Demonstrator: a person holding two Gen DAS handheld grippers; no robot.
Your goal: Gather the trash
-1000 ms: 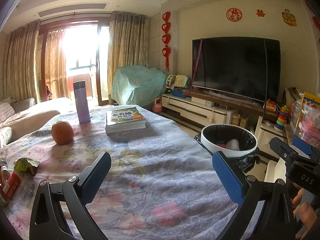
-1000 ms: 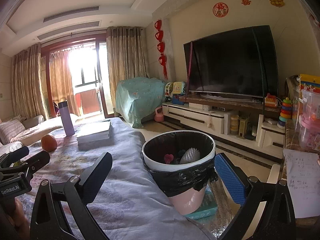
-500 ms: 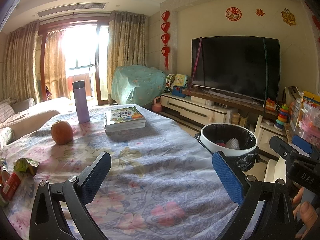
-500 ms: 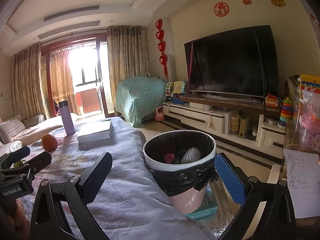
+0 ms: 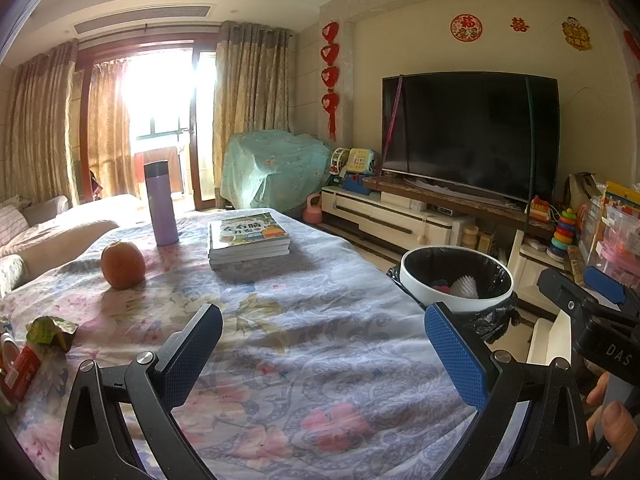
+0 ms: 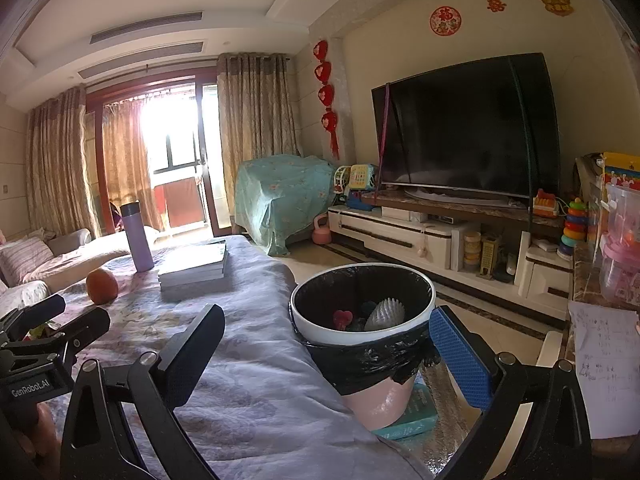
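We are holding both grippers idle above the tabletop (image 5: 320,340). Left gripper (image 5: 324,354): jaws spread wide, nothing between them. Right gripper (image 6: 326,356): likewise wide apart and empty, framing the bin (image 6: 362,336) at lower centre of the right wrist view.

Step, as we are judging it: between picks, choosing the next piece of trash. The bin, standing just off the tabletop's edge on a teal book-like slab, is already holding a white ribbed item and something red.

Remaining trash is lying at the lower left edge of the left wrist view: a crumpled green wrapper (image 5: 50,330) and, just beside it, a red carton (image 5: 20,368), partly cut off by the frame.

The next move is calling for the left gripper to swing toward that corner and pinch the wrapper low, without snagging the cloth.

Materials:
- tabletop cover: soft floral fabric, wrinkled;
- wrapper: thin, creased foil or film, probably light and springy;
- bin: smooth white rim, pink body, glossy black liner bunched outside;
- gripper pads: blue, finely textured.

The orange (image 5: 122,266), bottle (image 5: 160,204) and books (image 5: 248,238) are looking like keepers, not trash.
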